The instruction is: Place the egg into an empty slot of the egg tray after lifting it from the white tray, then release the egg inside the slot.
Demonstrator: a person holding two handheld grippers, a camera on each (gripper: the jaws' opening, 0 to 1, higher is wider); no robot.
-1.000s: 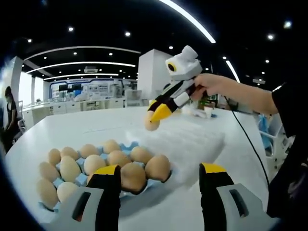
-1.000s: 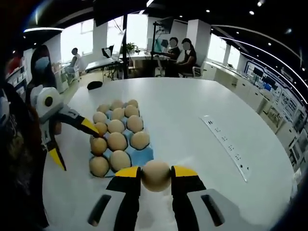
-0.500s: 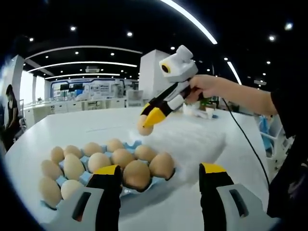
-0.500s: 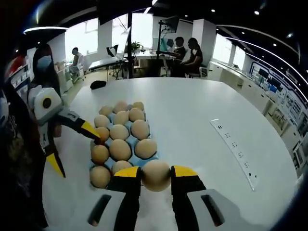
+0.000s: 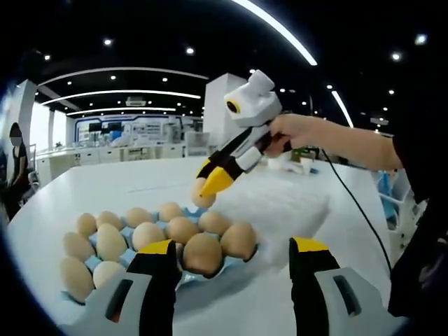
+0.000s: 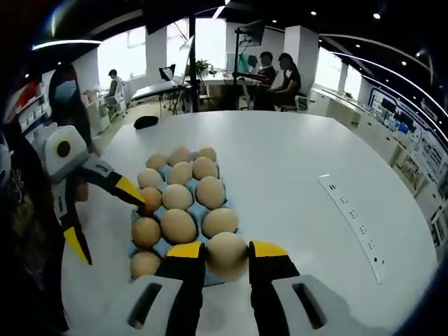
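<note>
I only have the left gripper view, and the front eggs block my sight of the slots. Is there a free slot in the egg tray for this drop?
Observer: Yes. The right gripper view shows bare blue at the near corner of the egg tray, right beside the held egg.
Operator: Is the egg seated well?
Observer: It sits centred between the yellow tips of the right gripper.
Operator: And my left gripper?
Observer: The left gripper is open at the tray's side. One tip is right by an edge egg, and I cannot tell if it touches.
</note>
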